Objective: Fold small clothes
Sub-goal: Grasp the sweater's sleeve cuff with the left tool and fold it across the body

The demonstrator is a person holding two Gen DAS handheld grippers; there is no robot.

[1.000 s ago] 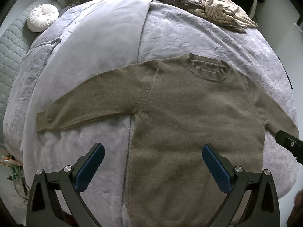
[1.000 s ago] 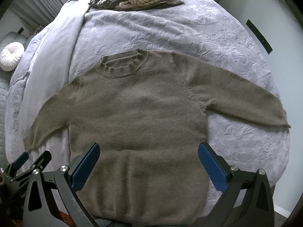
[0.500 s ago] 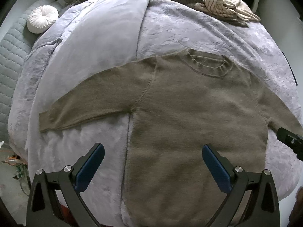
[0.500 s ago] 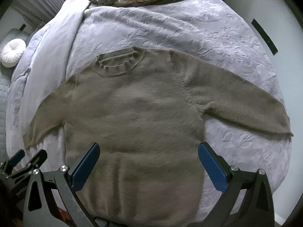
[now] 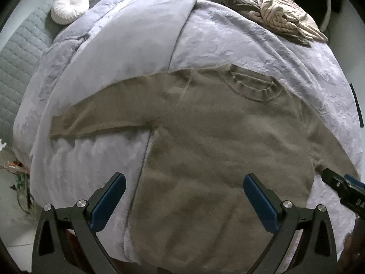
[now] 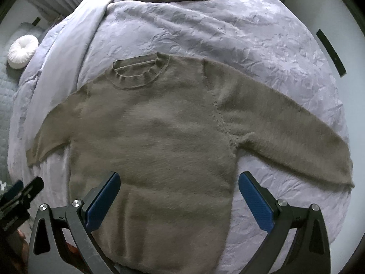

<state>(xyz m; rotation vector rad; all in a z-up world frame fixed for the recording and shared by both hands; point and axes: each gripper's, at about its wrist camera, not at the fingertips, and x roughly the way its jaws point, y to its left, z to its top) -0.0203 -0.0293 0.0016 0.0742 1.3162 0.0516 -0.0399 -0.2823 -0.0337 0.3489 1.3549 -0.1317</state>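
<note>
left gripper point(image 5: 184, 195): mine's spread wide, blue pads point(image 5: 109, 202) far apart, nothing between them. It hangs above the bed without touching fabric, as far as I can tell.

right gripper point(image 6: 179, 194): same deal, wide apart and holding nothing. From the left cam I can see its tip poking in at the far right edge, near the sweater's right armpit.

sweater point(image 5: 216, 150): olive-brown fuzzy knit, laid flat face up with both sleeves stretched out sideways. Straight ahead of both grippers; the body runs under them and the hem sits down by the bottom edge of each view.

collar point(image 6: 139, 74): ribbed round neck, far end of the sweater from me, ahead and a bit left of the right gripper.

left sleeve point(image 5: 102, 114): goes out ahead-left of the left gripper, cuff lying on the bed's paler strip.

right sleeve point(image 6: 285, 132): spreads ahead-right of the right gripper, cuff near the bed edge.

bed point(image 6: 228, 34): lavender cover with a crinkly leafy pattern, sweater lying right on it.

clothes pile point(image 5: 269, 16): dark and cream striped stuff heaped at the far end, well beyond the collar.

pillow point(image 5: 69, 8): round white tufted one, far ahead-left of the left gripper, well apart from the sweater.

blur: left view is a bit smeared, so fine detail is iffy.
</note>
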